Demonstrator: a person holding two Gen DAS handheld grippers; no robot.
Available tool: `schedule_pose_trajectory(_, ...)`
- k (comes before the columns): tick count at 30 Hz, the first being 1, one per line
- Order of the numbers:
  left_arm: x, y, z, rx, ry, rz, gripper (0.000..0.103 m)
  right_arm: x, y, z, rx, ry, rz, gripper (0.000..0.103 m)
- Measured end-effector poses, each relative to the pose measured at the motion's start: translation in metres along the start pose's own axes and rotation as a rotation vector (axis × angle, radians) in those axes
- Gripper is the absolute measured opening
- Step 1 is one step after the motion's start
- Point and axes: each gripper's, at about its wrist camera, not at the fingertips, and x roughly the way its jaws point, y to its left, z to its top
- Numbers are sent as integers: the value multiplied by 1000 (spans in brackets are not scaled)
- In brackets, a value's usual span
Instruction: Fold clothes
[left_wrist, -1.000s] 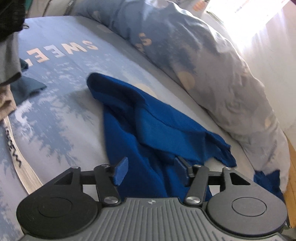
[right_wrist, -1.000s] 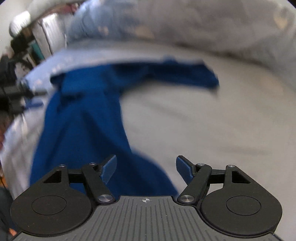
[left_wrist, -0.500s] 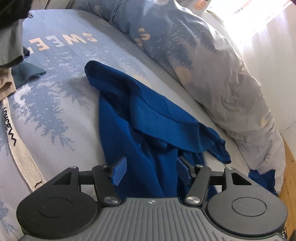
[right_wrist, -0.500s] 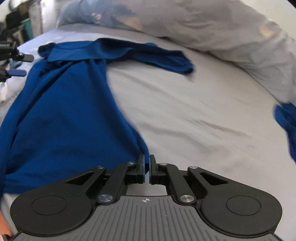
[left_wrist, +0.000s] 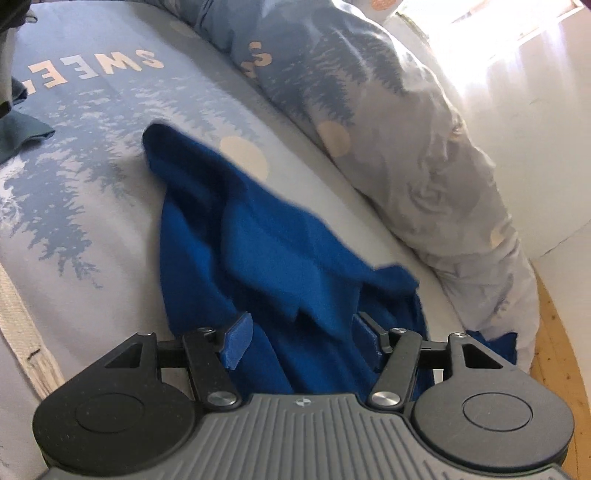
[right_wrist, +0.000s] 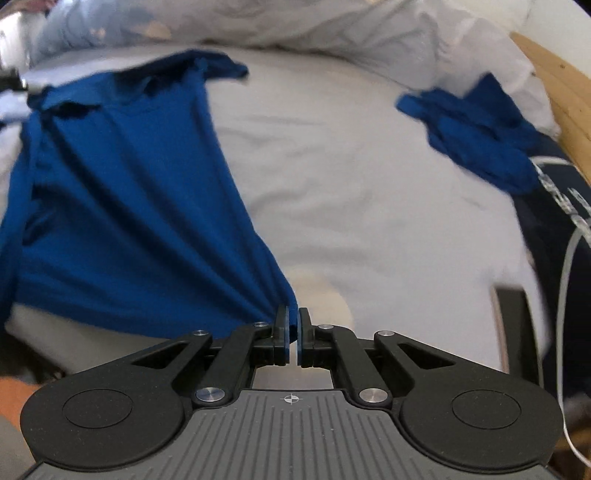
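Note:
A royal-blue shirt (right_wrist: 122, 184) lies spread on the pale bed sheet (right_wrist: 351, 192), its cloth drawn into pleats toward my right gripper (right_wrist: 291, 332), which is shut on its bottom corner. In the left wrist view the same shirt (left_wrist: 266, 251) lies rumpled on the printed bedspread (left_wrist: 81, 192). My left gripper (left_wrist: 303, 343) is open, its blue pads on either side of a bunched part of the shirt without pinching it.
A bulky duvet (left_wrist: 388, 122) runs along the far side of the bed. A second blue garment (right_wrist: 480, 129) lies crumpled at the right beside a dark item with white lettering (right_wrist: 561, 236). Other clothes (left_wrist: 18, 122) sit at the left edge. Wooden floor (left_wrist: 557, 354) shows beyond the bed.
My right gripper went from open to shut on the shirt's corner and has pulled the cloth taut toward itself. The left gripper stayed open and moved forward over the shirt.

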Motion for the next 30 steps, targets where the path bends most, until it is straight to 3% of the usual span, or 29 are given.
schedule_pose_trajectory(5, 9, -8, -3, 20, 27, -3, 66, -3, -18, -21, 53, 84, -41, 4)
schedule_pose_trajectory(9, 20, -8, -6, 22, 56, 12, 66, 3, -29, -24, 94, 155, 9, 5)
schedule_pose_trajectory(16, 40, -2, -5, -9, 71, 11, 68, -23, -15, 14, 6, 35, 4, 15)
schedule_pose_trajectory(18, 47, -4, -4, 4, 82, 14, 70, -30, -11, 24, -19, 1, 3, 41)
schedule_pose_trajectory(19, 50, -5, -3, 11, 88, 14, 70, -32, -4, 32, -40, -25, 12, 47)
schedule_pose_trajectory(23, 56, -6, -2, 26, 109, 39, 71, -5, 63, 84, -188, -154, 152, 53)
schedule_pose_trajectory(26, 48, -3, 4, -2, 46, 62, 71, 26, 126, 118, -346, -225, 243, 60)
schedule_pose_trajectory(30, 37, 7, 18, -36, -20, 97, 72, 66, 204, 152, -598, -289, 306, 60)
